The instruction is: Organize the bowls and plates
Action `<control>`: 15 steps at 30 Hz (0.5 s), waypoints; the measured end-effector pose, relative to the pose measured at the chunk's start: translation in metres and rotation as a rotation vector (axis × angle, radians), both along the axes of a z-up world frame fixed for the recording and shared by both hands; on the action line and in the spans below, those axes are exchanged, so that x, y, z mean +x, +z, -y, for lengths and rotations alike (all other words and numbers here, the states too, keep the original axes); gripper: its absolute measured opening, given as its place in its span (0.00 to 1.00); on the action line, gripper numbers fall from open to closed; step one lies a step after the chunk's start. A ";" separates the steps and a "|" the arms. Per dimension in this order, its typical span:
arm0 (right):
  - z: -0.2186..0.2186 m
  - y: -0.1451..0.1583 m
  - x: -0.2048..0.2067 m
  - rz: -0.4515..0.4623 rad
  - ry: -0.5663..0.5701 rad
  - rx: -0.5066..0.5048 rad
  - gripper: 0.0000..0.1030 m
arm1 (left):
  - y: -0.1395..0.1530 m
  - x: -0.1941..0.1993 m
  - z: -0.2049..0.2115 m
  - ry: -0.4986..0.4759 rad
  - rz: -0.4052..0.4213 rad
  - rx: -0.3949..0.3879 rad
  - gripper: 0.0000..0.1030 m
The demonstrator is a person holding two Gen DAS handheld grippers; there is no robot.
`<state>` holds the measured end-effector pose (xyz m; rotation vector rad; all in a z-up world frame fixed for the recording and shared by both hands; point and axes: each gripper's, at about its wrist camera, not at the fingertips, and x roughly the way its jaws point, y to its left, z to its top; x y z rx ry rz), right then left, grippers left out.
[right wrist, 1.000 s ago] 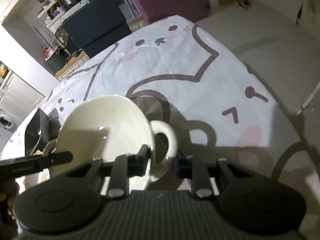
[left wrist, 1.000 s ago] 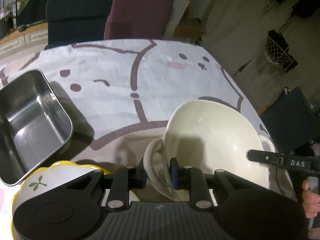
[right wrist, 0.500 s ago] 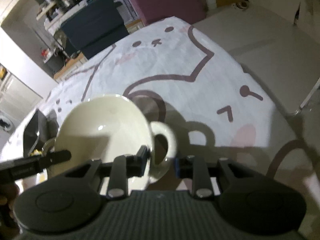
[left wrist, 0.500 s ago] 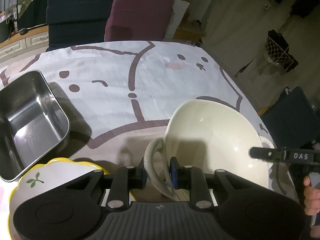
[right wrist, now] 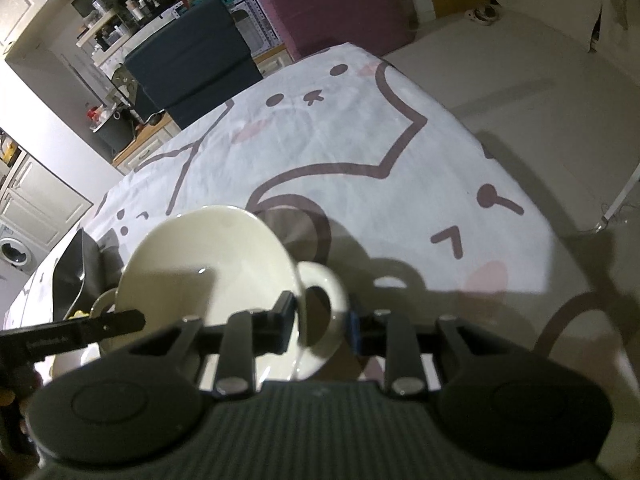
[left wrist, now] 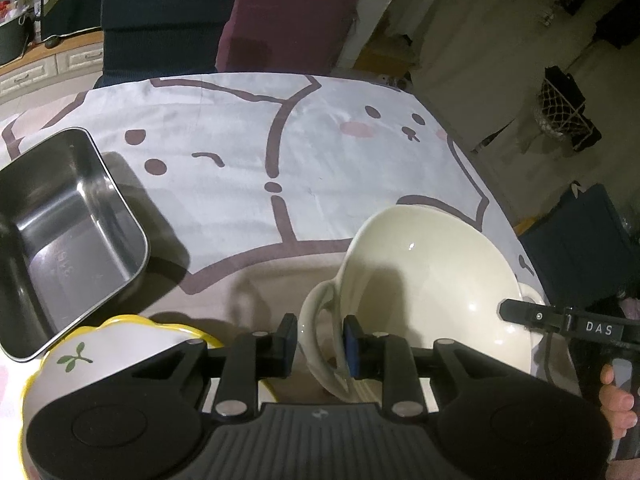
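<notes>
1. Cream bowl (left wrist: 424,280) hangs tilted over the table (left wrist: 240,184), 1 loop handle at each side.
2. Left tool (left wrist: 320,340) is clamped on the left handle; right tool (right wrist: 322,330) is clamped on the right handle.
3. Yellow-rimmed plate (left wrist: 100,360) lies just left of the bowl, steel tray (left wrist: 60,232) beyond it; left hand is nearer both.

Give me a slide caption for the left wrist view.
Left tool grips one loop handle of a cream bowl, beside a steel tray and a yellow-rimmed dish.
</notes>
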<state>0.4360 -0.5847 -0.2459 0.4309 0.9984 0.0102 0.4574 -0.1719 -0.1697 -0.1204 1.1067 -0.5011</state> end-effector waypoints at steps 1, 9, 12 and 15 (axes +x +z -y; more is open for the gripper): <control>0.000 0.000 0.000 0.000 0.000 -0.001 0.31 | 0.000 0.000 0.001 -0.007 0.004 0.003 0.24; -0.005 0.002 -0.002 0.004 -0.003 -0.026 0.31 | 0.003 -0.006 0.004 -0.017 0.034 0.027 0.23; -0.008 0.004 -0.004 0.009 0.006 -0.040 0.31 | 0.006 -0.008 0.004 -0.018 0.044 0.027 0.23; -0.007 0.006 -0.005 0.011 0.009 -0.040 0.31 | 0.011 -0.011 0.004 -0.011 0.048 0.018 0.23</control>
